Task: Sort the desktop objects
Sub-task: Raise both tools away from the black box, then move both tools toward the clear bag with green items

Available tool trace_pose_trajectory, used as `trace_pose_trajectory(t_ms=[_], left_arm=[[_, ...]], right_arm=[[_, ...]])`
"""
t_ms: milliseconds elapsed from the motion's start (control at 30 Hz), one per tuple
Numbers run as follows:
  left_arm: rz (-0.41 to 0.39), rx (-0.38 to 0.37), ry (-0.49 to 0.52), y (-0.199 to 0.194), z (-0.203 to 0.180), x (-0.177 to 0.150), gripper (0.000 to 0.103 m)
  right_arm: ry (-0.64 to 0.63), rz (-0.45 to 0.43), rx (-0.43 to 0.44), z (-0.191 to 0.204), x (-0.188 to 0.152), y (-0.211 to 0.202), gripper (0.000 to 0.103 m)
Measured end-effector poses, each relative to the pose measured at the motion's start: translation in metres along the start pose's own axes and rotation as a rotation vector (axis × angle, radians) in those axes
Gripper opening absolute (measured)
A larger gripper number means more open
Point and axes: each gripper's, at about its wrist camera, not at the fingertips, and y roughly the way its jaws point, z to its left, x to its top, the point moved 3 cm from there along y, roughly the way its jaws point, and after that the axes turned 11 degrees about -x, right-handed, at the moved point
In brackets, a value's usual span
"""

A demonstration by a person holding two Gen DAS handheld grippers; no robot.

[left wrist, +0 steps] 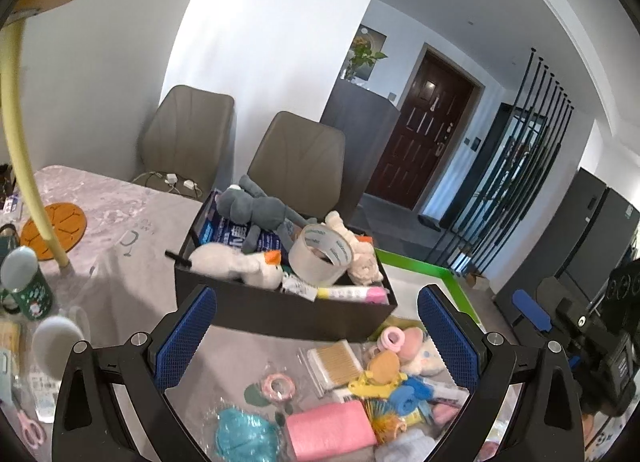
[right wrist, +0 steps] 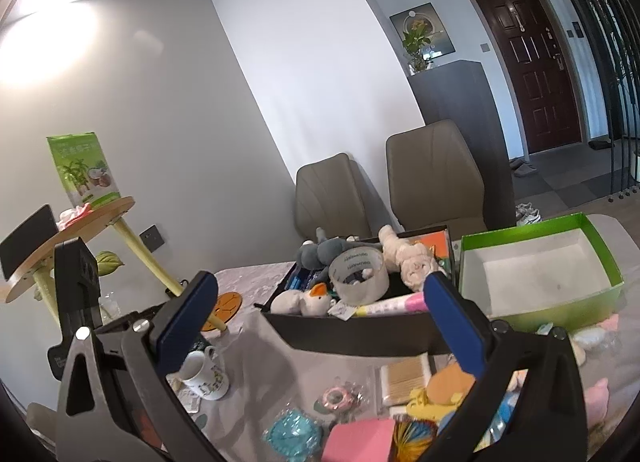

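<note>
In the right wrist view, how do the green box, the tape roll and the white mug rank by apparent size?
Largest to smallest:
1. green box
2. tape roll
3. white mug
The roll and mug look close in size, and the mug is nearer the camera, so their order is unsure.

Little lettering can be made out in either view. The clear tape roll [left wrist: 320, 255] in the black box [left wrist: 280, 310] carries printed words on its inner core, too blurred to read. A blue package [left wrist: 224, 232] beneath the toys shows white Chinese characters, and a green carton [right wrist: 82, 170] on the wooden stand [right wrist: 72, 234] bears yellow characters, none of them legible.
</note>
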Motion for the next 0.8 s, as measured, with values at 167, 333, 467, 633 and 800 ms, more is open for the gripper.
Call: trace_pose_trajectory(t_ms=[167,333,467,633,800], left_arm=[[0.028,-0.038,-0.010,-0.020,0.005,-0.053,0.101],[0.084,-0.063,-0.075,-0.034,0.020,-0.093,0.101],[0.118,-0.056,-0.077,-0.044,0.020,-0.118,0.101],[0.169,-0.065,-0.069,-0.049,0.014,-0.149,0.101],[0.222,-0.077,-0.073,-0.048,0.007,-0.177,0.101]], right_arm=[[-0.007,0.014,0.044,0.007,-0.006,-0.022,0.103],[-0.010,0.052,0.101,0.003,-0.041,-0.049,0.103],[0.059,0.107,0.132,-0.019,-0.077,-0.061,0.103],[0.093,0.144,0.125,-0.043,-0.107,-0.078,0.103],[0.086,0.174,0.146,-0.056,-0.131,-0.093,0.103]])
